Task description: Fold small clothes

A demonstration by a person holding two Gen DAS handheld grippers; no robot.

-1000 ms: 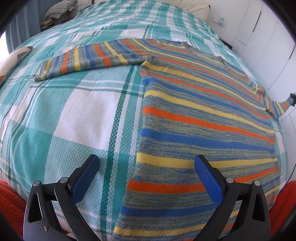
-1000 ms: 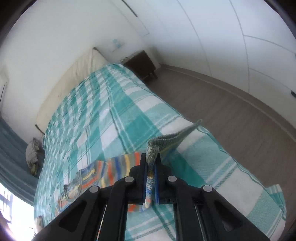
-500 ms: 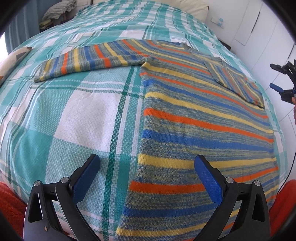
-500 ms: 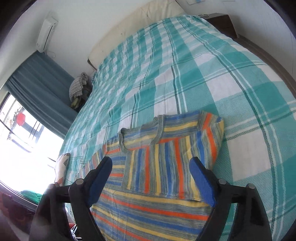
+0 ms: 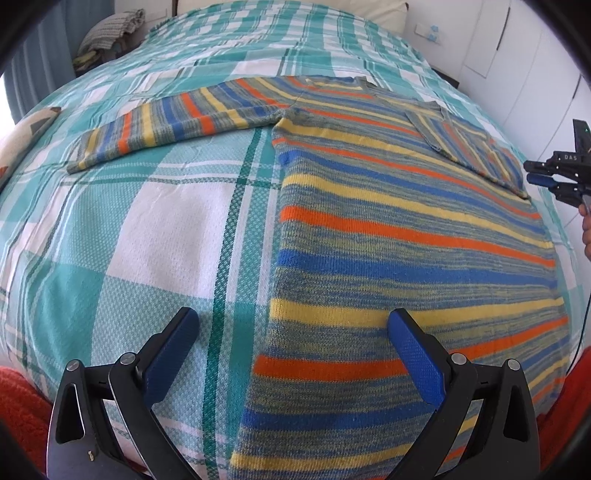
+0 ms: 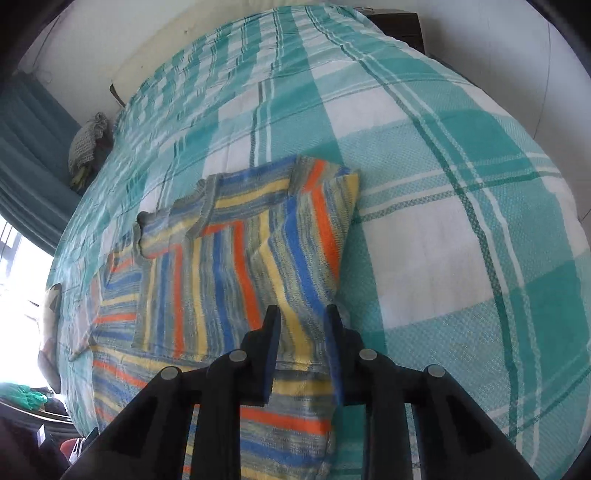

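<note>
A knit sweater (image 5: 388, 221) striped in blue, yellow and orange lies flat on the teal plaid bedspread (image 5: 129, 240). One sleeve (image 5: 177, 122) stretches out to the left. The other sleeve (image 6: 236, 258) lies folded across the chest. My left gripper (image 5: 291, 317) hovers open over the sweater's lower left edge, one finger over the bedspread and one over the knit. My right gripper (image 6: 301, 314) hangs just above the sweater's right side by the folded sleeve. Its jaws are closing to a narrow gap with nothing pinched between them. In the left wrist view the right gripper (image 5: 546, 177) shows at the far right.
A pillow (image 5: 376, 11) lies at the head of the bed, and a bundle of cloth (image 6: 86, 144) sits at its far left corner. White cabinets (image 5: 517, 55) and a dark nightstand (image 6: 399, 22) flank the right side. Red fabric (image 5: 18, 406) lies at the near edge.
My right gripper let go of the sleeve cuff, which now lies folded over the chest, then swung down to the sweater's right edge and narrowed its jaws. The left gripper has not moved.
</note>
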